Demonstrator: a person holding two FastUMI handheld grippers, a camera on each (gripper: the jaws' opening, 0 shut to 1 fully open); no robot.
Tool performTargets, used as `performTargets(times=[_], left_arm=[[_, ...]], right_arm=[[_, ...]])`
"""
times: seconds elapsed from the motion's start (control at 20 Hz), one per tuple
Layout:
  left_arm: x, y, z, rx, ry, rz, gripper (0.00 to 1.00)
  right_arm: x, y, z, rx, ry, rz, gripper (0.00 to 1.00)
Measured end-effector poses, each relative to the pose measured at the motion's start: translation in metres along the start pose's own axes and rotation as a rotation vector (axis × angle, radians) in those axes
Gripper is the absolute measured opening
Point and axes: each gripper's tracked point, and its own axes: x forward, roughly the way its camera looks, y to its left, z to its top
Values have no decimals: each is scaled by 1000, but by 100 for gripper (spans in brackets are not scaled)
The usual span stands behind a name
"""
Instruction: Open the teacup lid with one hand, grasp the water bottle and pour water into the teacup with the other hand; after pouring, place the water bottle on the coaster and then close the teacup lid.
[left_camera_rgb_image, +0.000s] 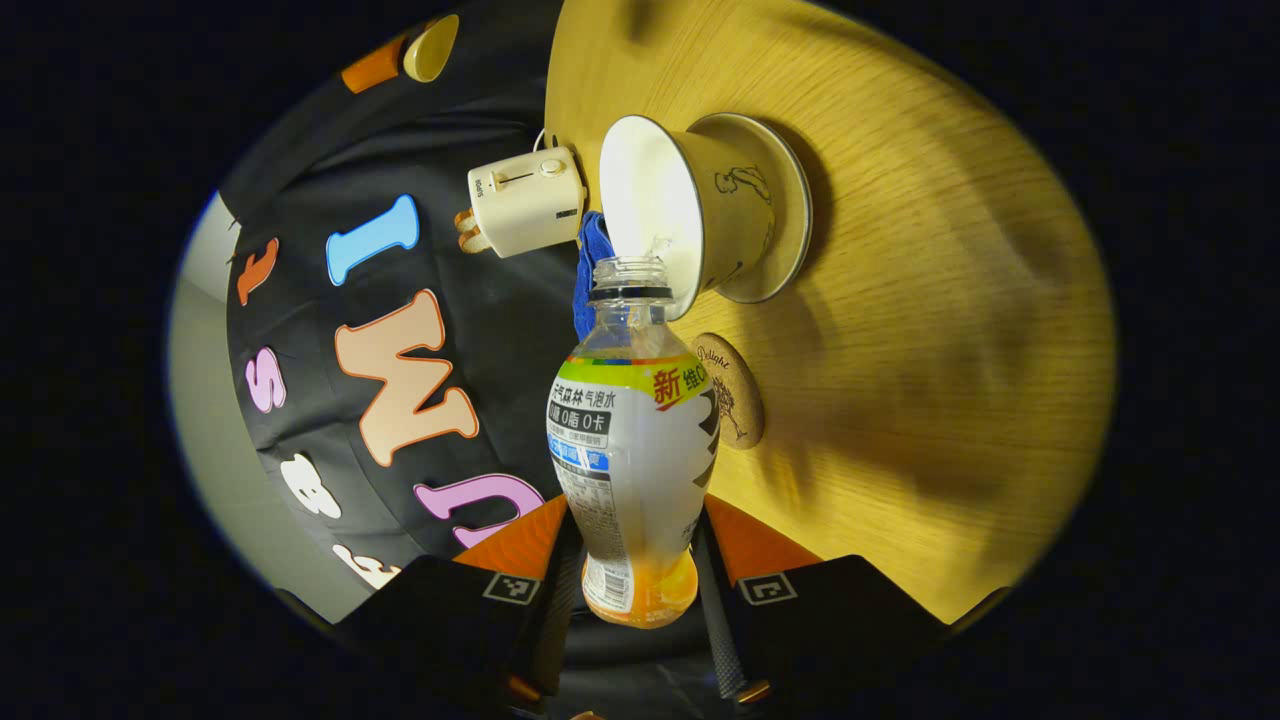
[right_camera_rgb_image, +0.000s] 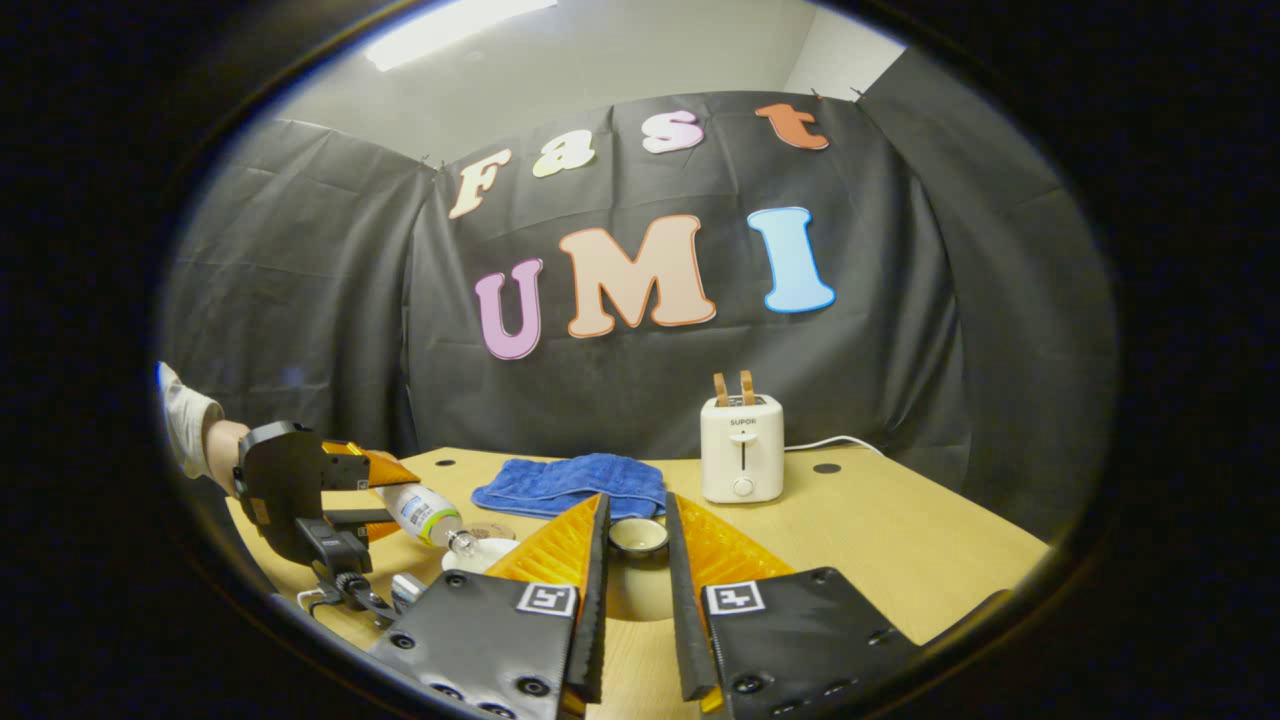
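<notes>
Left gripper (left_camera_rgb_image: 640, 560) clamps water bottle (left_camera_rgb_image: 632, 450), mouth over teacup (left_camera_rgb_image: 690, 215); tilt gradually. Right gripper (right_camera_rgb_image: 636, 560) holds lid (right_camera_rgb_image: 638, 537).

White sleeve (right_camera_rgb_image: 185, 420); square coded markers (right_camera_rgb_image: 731, 598) on black gripper plates

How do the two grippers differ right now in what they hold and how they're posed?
The left gripper is shut on the bottle; the right gripper is shut on the lid. The left gripper is tipped so the bottle's open mouth sits at the teacup rim; the right gripper sits level, lid above the table. Both press their load between both fingers.
</notes>
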Motion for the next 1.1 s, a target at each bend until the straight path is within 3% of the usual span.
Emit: performTargets(times=[1.1], left_arm=[[-1, 62, -1, 345, 20, 69, 57]], right_arm=[[2, -2, -6, -14, 22, 7, 32]])
